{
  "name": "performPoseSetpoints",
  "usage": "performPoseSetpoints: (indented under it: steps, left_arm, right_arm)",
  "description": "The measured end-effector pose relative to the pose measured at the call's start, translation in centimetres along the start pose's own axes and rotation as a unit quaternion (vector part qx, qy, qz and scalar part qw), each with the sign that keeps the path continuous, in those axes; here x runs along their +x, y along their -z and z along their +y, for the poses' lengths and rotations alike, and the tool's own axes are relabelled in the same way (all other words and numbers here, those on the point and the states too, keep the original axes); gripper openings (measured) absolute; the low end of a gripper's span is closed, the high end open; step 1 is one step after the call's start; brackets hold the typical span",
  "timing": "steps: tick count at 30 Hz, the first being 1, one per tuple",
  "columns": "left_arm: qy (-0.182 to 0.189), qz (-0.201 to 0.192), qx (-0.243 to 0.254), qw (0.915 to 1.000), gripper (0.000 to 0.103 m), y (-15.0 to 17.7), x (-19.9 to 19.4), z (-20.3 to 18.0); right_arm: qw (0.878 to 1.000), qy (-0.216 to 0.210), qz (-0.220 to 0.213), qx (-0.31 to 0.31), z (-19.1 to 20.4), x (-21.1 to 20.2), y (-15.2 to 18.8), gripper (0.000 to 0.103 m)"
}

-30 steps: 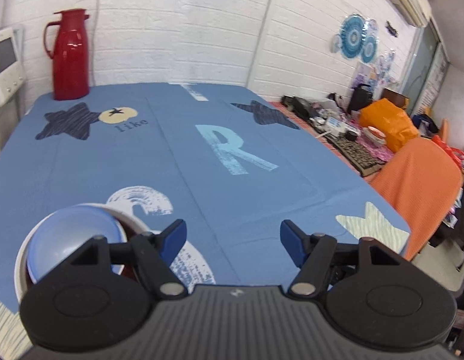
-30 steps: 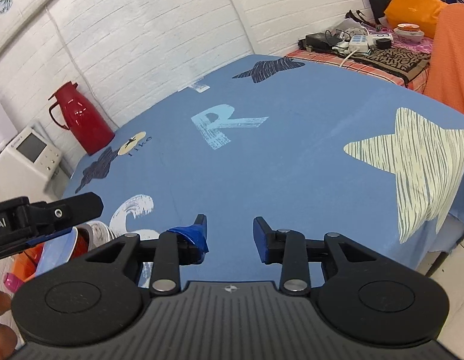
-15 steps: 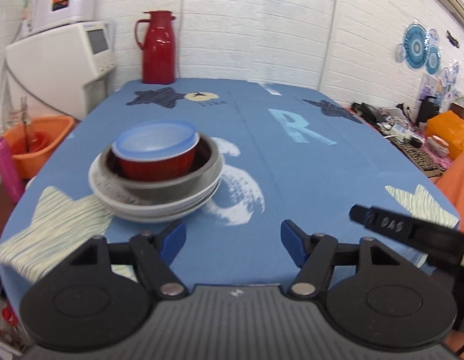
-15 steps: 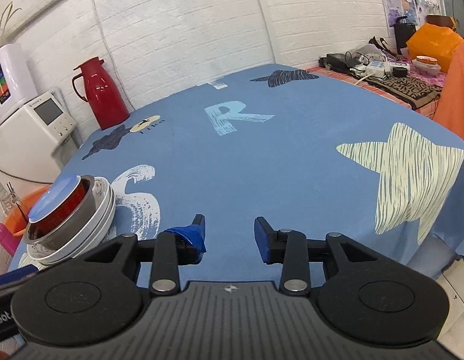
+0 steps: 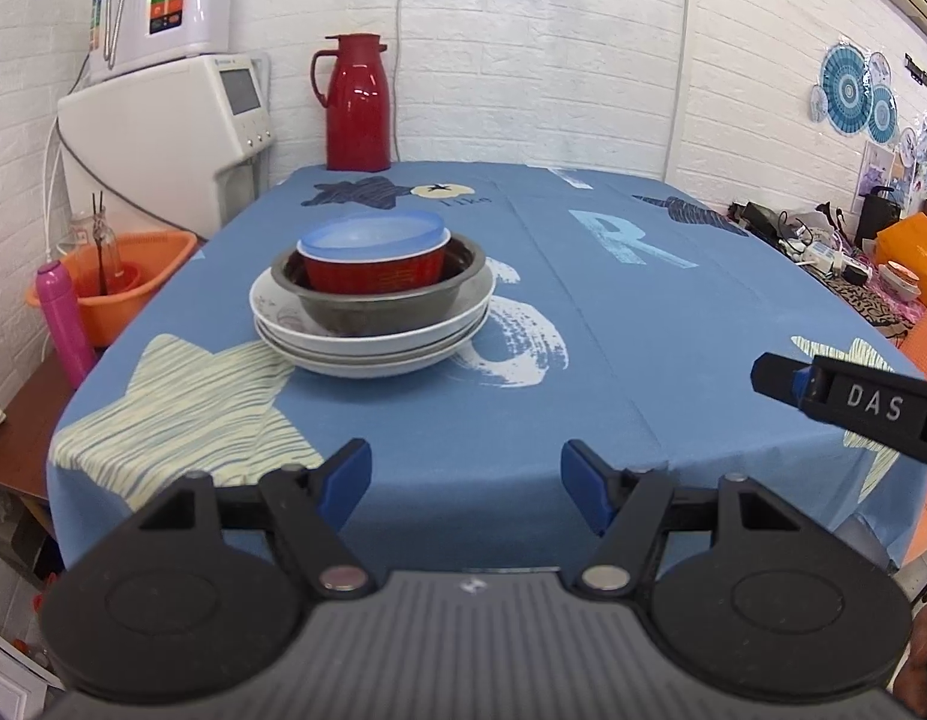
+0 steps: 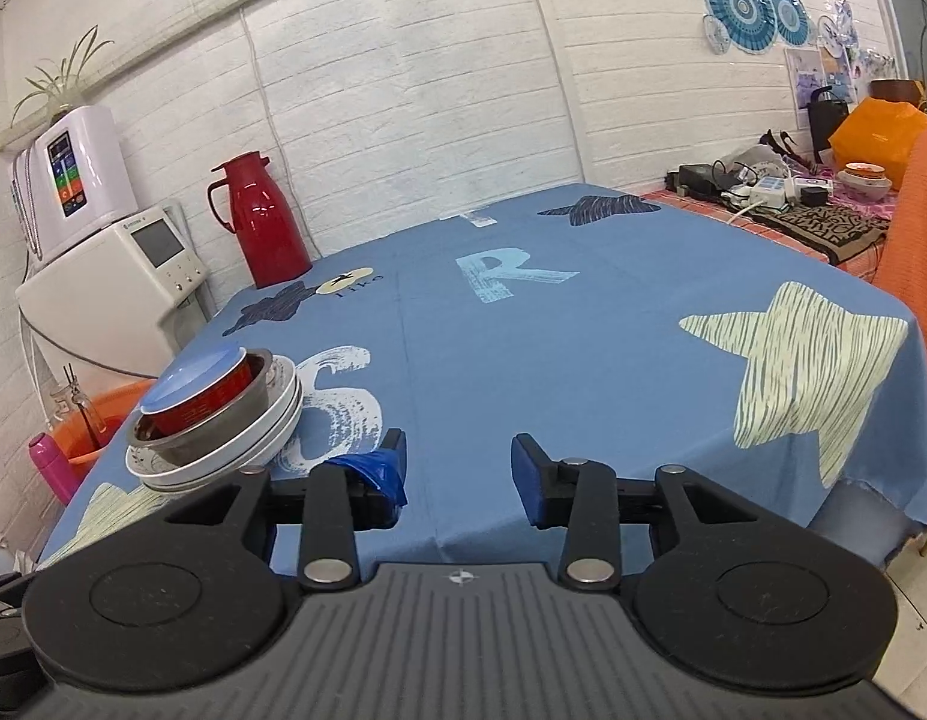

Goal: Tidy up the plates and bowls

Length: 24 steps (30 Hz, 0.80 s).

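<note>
Stack (image 5: 373, 306) sits nested at frame centre-left; my left tool (image 5: 466, 477) and right tool (image 6: 457, 471) are wide, empty; next I judge nothing more to place.

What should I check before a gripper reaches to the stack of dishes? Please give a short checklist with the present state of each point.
1. Left gripper open and holding nothing: ok.
2. Right gripper open and holding nothing: ok.
3. Stack is nested in order, blue bowl in red bowl, in metal bowl, on white plates: ok.
4. Stack stands level on the tablecloth: ok.
5. Path from the left gripper to the stack is free: ok.
6. Number of white plates: cannot tell.
</note>
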<state>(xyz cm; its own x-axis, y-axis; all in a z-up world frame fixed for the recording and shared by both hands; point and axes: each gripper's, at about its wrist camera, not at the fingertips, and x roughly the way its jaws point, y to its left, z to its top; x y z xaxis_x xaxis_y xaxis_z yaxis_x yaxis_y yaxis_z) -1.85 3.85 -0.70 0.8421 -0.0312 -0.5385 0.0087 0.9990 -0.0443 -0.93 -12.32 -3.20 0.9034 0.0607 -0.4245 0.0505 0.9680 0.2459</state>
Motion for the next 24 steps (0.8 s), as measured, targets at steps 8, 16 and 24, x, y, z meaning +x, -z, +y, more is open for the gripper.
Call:
performPoseSetpoints:
  steps: [8, 16, 24]
  left_arm:
    - [-0.013, 0.000, 0.007, 0.9999, 0.068, 0.2, 0.3, 0.0]
    - [-0.018, 0.001, 0.016, 0.9997, 0.068, 0.3, 0.3, -0.6]
    - [-0.026, 0.002, 0.022, 0.9994, 0.068, 0.3, 0.4, -1.0]
  right_arm:
    - [1.000, 0.013, 0.019, -0.021, 0.7, 1.0, 0.9, 0.024]
    - [0.999, 0.020, 0.015, -0.028, 0.6, 0.9, 1.4, 0.025]
    - [0.999, 0.013, 0.027, -0.028, 0.6, 1.2, 1.6, 0.026]
